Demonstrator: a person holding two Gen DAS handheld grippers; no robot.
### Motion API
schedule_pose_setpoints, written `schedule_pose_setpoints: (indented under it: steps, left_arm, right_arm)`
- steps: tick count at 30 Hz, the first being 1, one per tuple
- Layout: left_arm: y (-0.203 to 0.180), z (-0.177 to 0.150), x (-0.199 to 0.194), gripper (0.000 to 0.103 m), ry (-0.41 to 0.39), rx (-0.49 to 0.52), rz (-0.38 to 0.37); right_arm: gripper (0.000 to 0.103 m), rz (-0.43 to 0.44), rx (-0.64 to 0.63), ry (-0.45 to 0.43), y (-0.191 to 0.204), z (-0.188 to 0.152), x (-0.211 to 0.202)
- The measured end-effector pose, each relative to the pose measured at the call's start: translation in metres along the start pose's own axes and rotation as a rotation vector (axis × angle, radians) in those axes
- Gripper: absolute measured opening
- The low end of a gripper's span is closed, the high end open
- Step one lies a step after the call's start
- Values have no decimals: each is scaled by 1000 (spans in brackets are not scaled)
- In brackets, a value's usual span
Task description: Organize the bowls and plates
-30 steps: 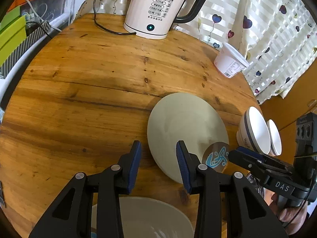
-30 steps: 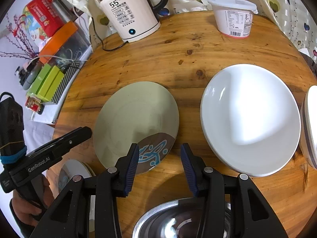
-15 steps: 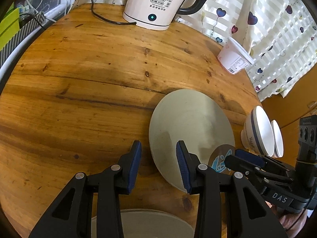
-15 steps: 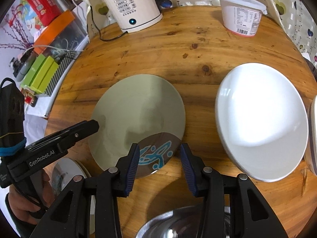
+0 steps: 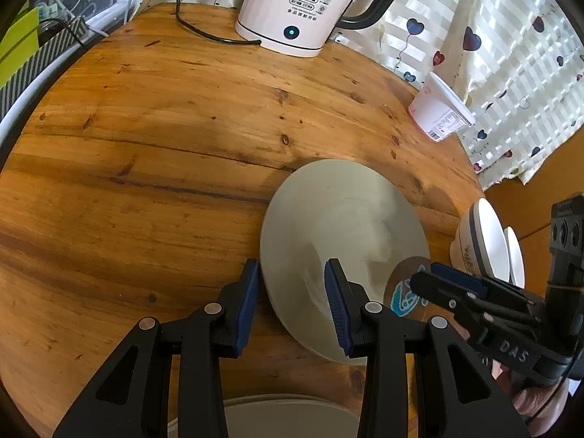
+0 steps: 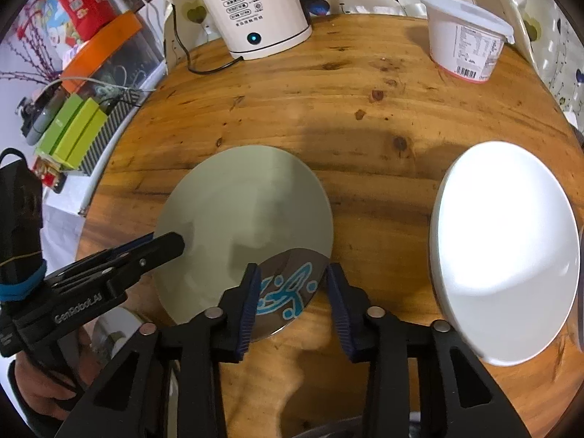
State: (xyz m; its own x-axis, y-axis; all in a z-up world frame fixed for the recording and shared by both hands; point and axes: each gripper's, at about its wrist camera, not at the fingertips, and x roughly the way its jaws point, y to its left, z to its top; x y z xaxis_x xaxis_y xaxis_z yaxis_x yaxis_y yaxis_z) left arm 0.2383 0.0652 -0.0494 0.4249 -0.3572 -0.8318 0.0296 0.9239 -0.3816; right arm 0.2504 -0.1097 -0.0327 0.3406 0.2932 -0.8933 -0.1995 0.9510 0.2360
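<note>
Through the left wrist camera I saw my left gripper with its jaws spread, straddling the near-left rim of the grey plate on the wooden table; neither pad pressed it. My right gripper reached in at the plate's patterned corner.

Through the right wrist camera, my right gripper had just been closing its jaws around the plate's blue-patterned near edge, not visibly pinching it. A white plate lay apart to the right.

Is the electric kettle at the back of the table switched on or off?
On. The kettle shows 55 °C on its body, and a small blue light glows on its base.
</note>
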Motion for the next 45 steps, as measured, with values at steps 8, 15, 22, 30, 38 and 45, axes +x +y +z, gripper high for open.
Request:
schedule_pose_setpoints:
  steps: [8, 15, 22, 30, 38, 45]
  left_arm:
    - [0, -4, -6, 38, -19, 20, 20]
    - [5, -8, -6, 38, -21, 8, 30]
    - [-4, -9, -5, 38, -28, 42, 40]
    - [-6, -10, -13, 38, -42, 53, 49]
    - [-6, -10, -19, 38, -43, 45, 48]
    - [-8, -16, -29, 38, -52, 35, 45]
  right_arm:
    - [26, -1, 1, 16, -4, -1, 6]
    - [26, -8, -8, 10, -1, -2, 5]
    - [25, -11, -13, -1, -1, -2, 4]
    - [25, -9, -21, -6, 1, -2, 2]
    - [25, -3, -29, -12, 6, -2, -4]
    - [25, 4, -40, -21, 10, -3, -14]
